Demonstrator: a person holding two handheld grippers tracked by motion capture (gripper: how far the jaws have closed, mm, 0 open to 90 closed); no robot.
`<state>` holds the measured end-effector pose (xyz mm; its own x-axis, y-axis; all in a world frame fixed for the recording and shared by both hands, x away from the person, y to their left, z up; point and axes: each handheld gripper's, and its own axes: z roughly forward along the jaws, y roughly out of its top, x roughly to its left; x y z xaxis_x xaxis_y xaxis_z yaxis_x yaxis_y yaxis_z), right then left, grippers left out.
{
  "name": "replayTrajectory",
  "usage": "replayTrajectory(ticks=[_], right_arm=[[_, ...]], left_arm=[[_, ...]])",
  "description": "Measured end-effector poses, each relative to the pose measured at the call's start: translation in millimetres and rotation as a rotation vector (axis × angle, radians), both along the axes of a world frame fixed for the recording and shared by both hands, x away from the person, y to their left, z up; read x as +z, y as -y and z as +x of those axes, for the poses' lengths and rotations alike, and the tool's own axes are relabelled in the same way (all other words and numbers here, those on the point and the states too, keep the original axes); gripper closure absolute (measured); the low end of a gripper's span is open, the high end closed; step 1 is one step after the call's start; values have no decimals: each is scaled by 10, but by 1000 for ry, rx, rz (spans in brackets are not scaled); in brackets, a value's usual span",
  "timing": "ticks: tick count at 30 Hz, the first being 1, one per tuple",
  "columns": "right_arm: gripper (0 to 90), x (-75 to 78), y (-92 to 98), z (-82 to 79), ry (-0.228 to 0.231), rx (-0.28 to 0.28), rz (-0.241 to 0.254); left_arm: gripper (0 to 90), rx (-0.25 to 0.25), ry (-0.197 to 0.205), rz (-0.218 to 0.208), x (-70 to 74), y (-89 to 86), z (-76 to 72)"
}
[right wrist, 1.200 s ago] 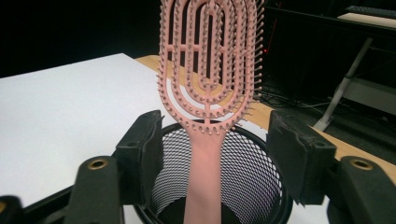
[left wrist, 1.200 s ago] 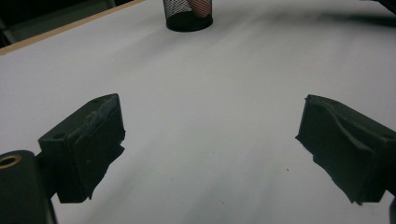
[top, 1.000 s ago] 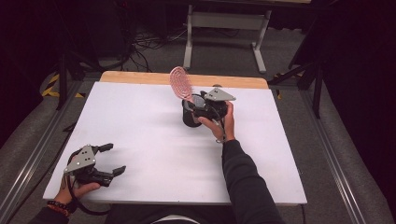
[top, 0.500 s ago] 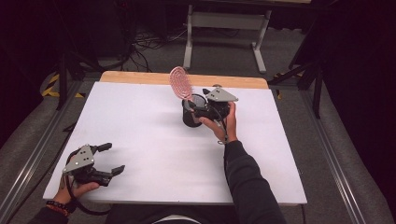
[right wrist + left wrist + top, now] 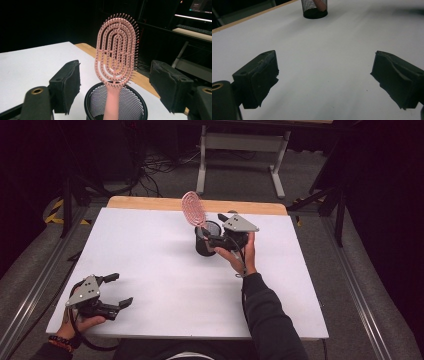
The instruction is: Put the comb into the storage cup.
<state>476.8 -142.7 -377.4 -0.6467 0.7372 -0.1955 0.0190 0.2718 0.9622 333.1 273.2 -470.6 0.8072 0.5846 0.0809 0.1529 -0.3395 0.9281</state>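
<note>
1. High view first: we see our right gripper (image 5: 212, 236) close beside the black mesh cup (image 5: 204, 243), a little farther off the hairbrush than a second ago, when it sat tight against the handle.
2. Its jaws have just been opening; in the right gripper view they now stand apart on either side of the pink hairbrush (image 5: 116, 53) without touching it.
3. We find the hairbrush standing handle-down in the mesh cup (image 5: 116, 105), its oval bristle head leaning up over the rim towards the far wooden edge (image 5: 150, 202) of the table.
4. Our left gripper (image 5: 116, 290) rests where it was, well away from the cup at the near left corner of the white table (image 5: 165, 275), jaws wide apart and holding nothing.
5. From the left gripper view, bare white tabletop lies between those jaws and the cup (image 5: 314, 9) far ahead.
6. Beyond the cup, off the table, we see a grey metal stand (image 5: 242, 142) and loose cables (image 5: 155, 162) on the floor.
</note>
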Motion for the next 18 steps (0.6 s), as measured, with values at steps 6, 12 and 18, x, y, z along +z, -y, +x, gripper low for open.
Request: replayTrajectory(ticks=[6, 12, 18], right_arm=[[246, 23, 47, -41, 11, -4, 7], [231, 40, 65, -80, 23, -10, -3], [209, 59, 68, -132, 41, -14, -12]], left_arm=[[78, -3, 2, 0, 1, 1, -5], [78, -9, 2, 7, -6, 9, -9], [77, -10, 2, 21, -9, 17, -13]])
